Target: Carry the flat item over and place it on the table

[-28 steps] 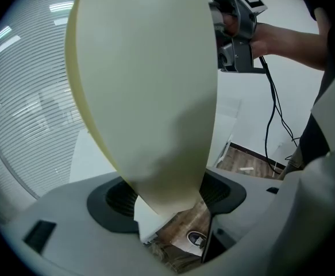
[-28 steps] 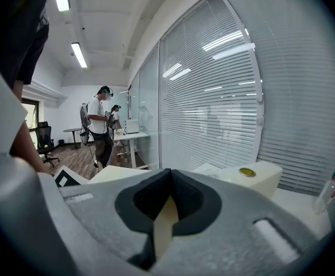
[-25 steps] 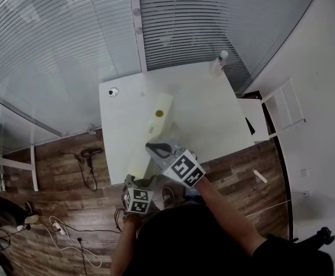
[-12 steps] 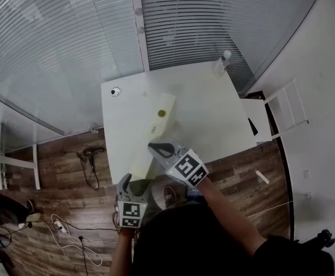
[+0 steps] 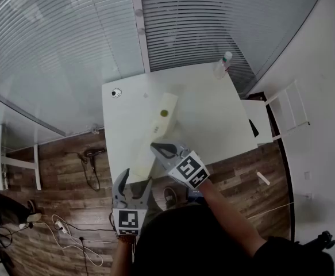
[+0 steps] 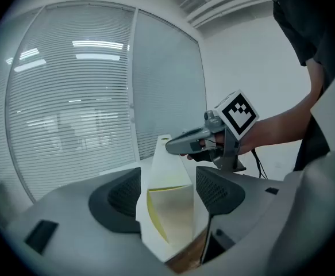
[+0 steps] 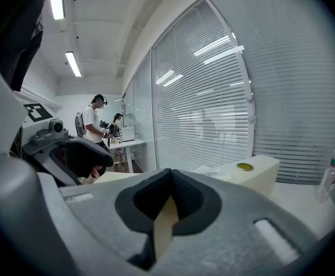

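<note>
The flat item (image 5: pixel 154 132) is a long cream slab with a yellow round sticker near its far end. Its far part lies on the white table (image 5: pixel 213 114) and its near end sticks out past the front edge. My right gripper (image 5: pixel 160 149) is shut on the slab's side edge, and a thin cream strip shows between its jaws (image 7: pixel 166 220). My left gripper (image 5: pixel 134 180) is open just off the slab's near end. In the left gripper view that end (image 6: pixel 168 209) stands in the gap between the jaws, touching neither.
A clear bottle (image 5: pixel 222 62) stands at the table's far right corner and a small round object (image 5: pixel 116 92) at its far left. A white rack (image 5: pixel 282 108) is to the right. A hair dryer (image 5: pixel 89 152) and cables lie on the wood floor. Two people (image 7: pixel 92 125) stand far off.
My left gripper has let go of the slab's near end, opened, and drawn back toward the person. The right gripper and slab have shifted slightly farther over the table.
</note>
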{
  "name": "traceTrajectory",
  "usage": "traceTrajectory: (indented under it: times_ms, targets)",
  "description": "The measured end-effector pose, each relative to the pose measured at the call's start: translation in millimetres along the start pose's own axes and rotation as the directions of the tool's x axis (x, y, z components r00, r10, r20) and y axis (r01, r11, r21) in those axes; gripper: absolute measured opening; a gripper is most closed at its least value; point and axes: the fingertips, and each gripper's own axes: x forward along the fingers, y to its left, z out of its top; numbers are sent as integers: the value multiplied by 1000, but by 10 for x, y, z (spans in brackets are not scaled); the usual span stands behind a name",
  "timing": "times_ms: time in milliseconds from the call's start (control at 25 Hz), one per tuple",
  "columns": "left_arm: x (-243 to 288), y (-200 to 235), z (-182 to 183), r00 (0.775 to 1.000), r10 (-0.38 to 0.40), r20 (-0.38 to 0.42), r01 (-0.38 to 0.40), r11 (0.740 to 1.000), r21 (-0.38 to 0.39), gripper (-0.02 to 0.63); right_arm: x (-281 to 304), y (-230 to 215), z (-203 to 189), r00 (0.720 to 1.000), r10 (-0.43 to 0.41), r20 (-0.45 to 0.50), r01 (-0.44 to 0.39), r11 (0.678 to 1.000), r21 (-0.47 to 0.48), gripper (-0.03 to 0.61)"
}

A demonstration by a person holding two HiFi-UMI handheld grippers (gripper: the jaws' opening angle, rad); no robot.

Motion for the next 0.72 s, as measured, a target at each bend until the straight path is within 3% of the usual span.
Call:
traceTrajectory:
  times_ms: [320,480,720]
  targets:
    - [197,-13,-3,997,-37,-66,36,999,-7,312,-15,-107,-22,1000,-23,13,23,1000,21,-2]
    - [188,-52,49,998,-26,-65,28,999,32,242,-57,-174,-3,998,-53,21,53,999,-3,-2]
    - [288,-49,50,995,-28,-97,39,993,115,239,-76,-256,-4,999,-45,24,44,999,26,-2]
